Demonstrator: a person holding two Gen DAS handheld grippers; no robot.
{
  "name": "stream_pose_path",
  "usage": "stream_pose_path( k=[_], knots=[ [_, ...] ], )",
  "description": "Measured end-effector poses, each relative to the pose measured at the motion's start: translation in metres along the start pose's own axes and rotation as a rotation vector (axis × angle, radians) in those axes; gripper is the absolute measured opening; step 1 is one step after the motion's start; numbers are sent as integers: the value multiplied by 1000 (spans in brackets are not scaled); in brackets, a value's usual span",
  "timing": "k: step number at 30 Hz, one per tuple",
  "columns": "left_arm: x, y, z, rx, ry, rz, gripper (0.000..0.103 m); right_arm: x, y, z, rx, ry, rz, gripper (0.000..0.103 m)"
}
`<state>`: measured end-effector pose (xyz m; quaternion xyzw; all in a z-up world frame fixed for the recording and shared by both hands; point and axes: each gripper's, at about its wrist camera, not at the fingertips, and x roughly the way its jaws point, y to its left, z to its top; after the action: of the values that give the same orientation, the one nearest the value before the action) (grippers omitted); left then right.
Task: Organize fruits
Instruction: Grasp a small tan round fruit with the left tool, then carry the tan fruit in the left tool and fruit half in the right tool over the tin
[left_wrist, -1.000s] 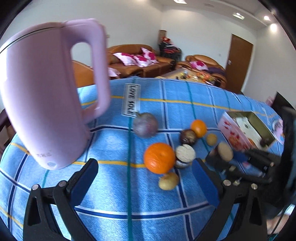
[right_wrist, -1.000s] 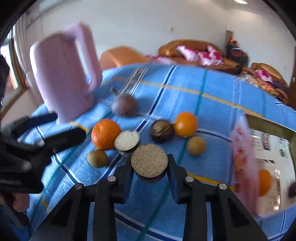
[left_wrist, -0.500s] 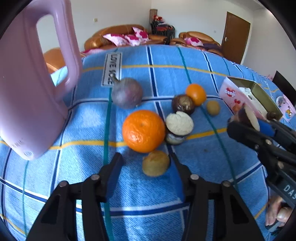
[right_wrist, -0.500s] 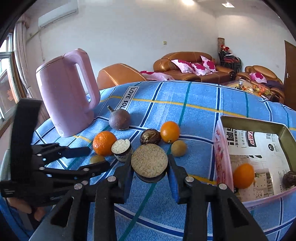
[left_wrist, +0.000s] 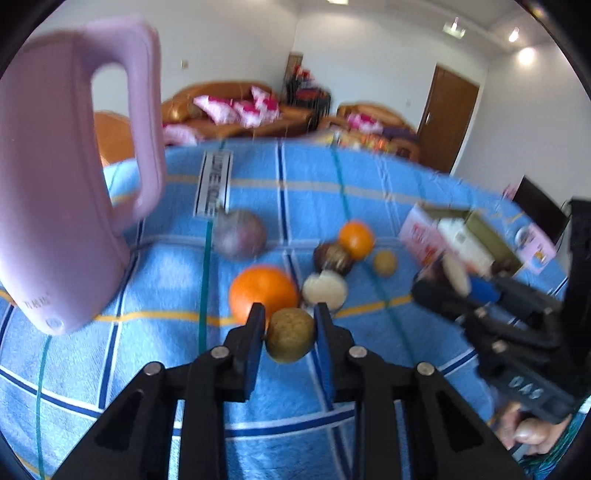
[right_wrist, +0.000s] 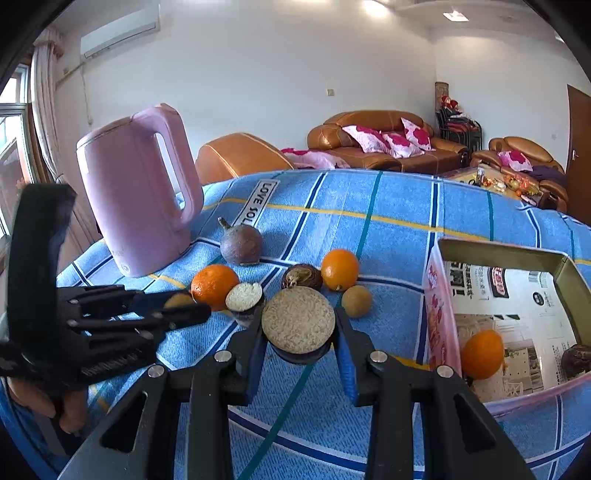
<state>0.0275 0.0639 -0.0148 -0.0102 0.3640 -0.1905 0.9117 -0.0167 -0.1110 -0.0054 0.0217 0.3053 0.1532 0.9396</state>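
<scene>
Blue checked cloth (right_wrist: 406, 221) covers the table, sofas behind, and the action sits right at the near edge of the fruit cluster. Down by the big orange (left_wrist: 263, 291), the left gripper (left_wrist: 289, 332) has its pads pressed on a small brownish-green fruit (left_wrist: 290, 335), one pad on each side, the fruit at the very tips. That is a shallow hold on a round thing, so the lift wants to be straight up and gentle, clear of the orange just behind it and the halved fruit (left_wrist: 325, 290) beside that.

Meanwhile the right gripper (right_wrist: 298, 334) is clamped on a cut fruit half (right_wrist: 298, 320), pale face up, held above the cloth just beside the pink tin box (right_wrist: 502, 254). An orange (right_wrist: 481, 354) and a dark fruit (right_wrist: 576, 360) already lie inside that box.

My read: the box is the target for both. The right hand should go in first, since it is nearest; otherwise the two grippers crowd one opening. The pink kettle (right_wrist: 136, 192) stands well apart, no obstacle.
</scene>
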Motion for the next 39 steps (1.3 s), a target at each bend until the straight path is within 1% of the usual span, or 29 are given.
stream_pose_path(
  k=[2,4,6,8,10,12,15,20,24,26,30,34,39],
  knots=[
    [-9,-3,2,4,-59,13,28,-4,0,2,-4,-23,-9,37],
    [-13,-2,3,-13,-100,31,28,-8,-1,3,-8,-46,-23,37],
    [-15,1,4,-49,-126,44,28,-11,-2,5,-14,-63,-38,37],
    [-17,3,5,-79,-159,75,28,-13,-2,6,-25,-78,-61,37],
    [-19,6,7,-108,-194,107,28,-15,-1,7,-53,-95,-104,37],
    [-21,6,6,-127,-218,128,28,-17,2,7,-90,-115,-144,36],
    [-21,6,4,-137,-246,170,28,-21,2,8,-120,-139,-179,36],
    [-13,2,1,-143,-234,208,28,-27,-5,12,-125,-168,-221,36],
    [-7,-12,2,-124,-213,230,28,-30,-15,15,-113,-176,-257,36],
    [-7,-21,5,-110,-219,233,28,-32,-22,17,-103,-179,-270,36],
    [-10,-42,7,-72,-235,229,28,-39,-40,22,-69,-185,-291,36],
    [-6,-66,9,-28,-226,208,28,-48,-63,20,-41,-184,-327,36],
    [3,-97,12,9,-218,181,28,-54,-92,13,-39,-161,-385,36]
  ],
)
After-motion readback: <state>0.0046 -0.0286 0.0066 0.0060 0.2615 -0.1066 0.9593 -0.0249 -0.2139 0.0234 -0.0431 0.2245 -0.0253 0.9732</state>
